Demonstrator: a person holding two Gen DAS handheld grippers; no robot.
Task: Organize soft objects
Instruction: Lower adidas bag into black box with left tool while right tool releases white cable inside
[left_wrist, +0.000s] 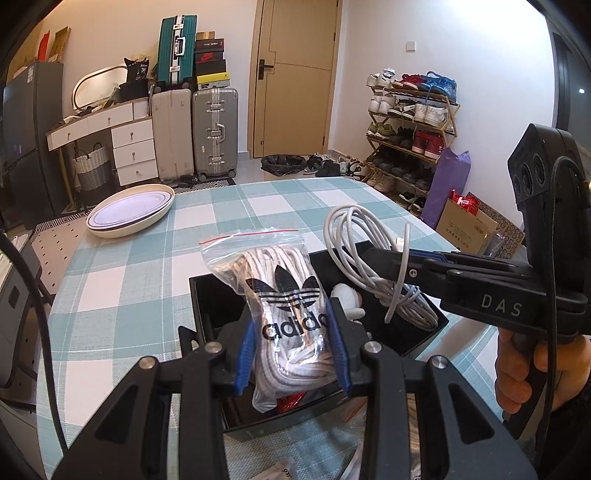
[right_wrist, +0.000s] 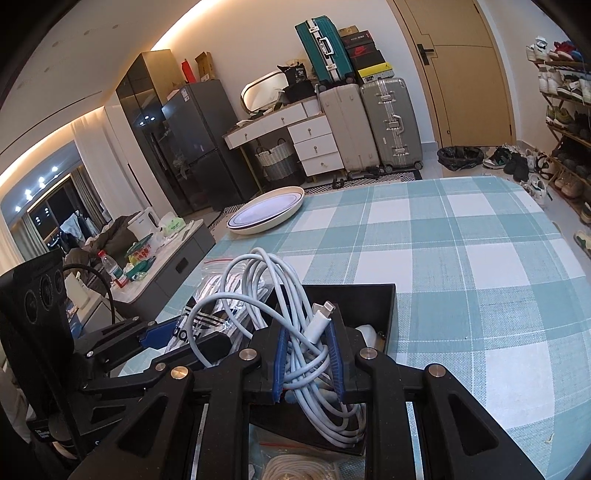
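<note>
My left gripper (left_wrist: 293, 347) is shut on a clear zip bag of white laces (left_wrist: 284, 295) with a black adidas logo, held upright over a black open box (left_wrist: 207, 299). My right gripper (right_wrist: 308, 360) is shut on a coiled white charging cable (right_wrist: 273, 291), held above the same black box (right_wrist: 384, 306). In the left wrist view the right gripper (left_wrist: 373, 256) comes in from the right with the cable (left_wrist: 354, 236) hanging over the box. A small white soft object (left_wrist: 347, 295) lies inside the box. The left gripper (right_wrist: 162, 328) with the bag (right_wrist: 207, 317) shows at the left of the right wrist view.
The box sits on a table with a teal-and-white checked cloth (left_wrist: 147, 266). A stack of cream plates (left_wrist: 131, 210) stands at the table's far left corner; it also shows in the right wrist view (right_wrist: 266, 212). More bagged items (right_wrist: 295, 467) lie near the front edge below the grippers.
</note>
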